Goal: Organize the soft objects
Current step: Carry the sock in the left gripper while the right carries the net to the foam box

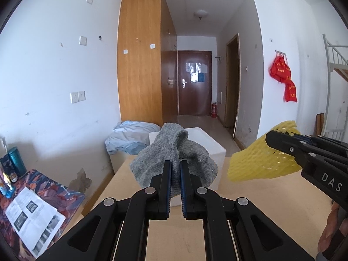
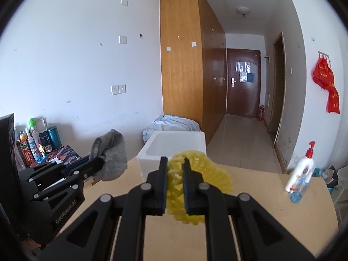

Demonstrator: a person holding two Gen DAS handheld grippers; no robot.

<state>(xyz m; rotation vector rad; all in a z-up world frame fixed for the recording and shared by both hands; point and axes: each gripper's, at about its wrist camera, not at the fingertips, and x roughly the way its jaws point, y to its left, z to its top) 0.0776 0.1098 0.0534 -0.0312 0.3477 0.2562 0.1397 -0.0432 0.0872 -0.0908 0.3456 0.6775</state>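
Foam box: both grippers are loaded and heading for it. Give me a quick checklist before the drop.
1. Left gripper shut on the grey cloth: ok.
2. Right gripper shut on the yellow foam net: ok.
3. Foam box open on top: ok.
4. Box empty: what shows of the inside is bare; the bottom is hidden, cannot tell.
5. Loads over the opening: not ok, both hang short of it, above the table.
6. Lotion bottle off the path: ok, far right.
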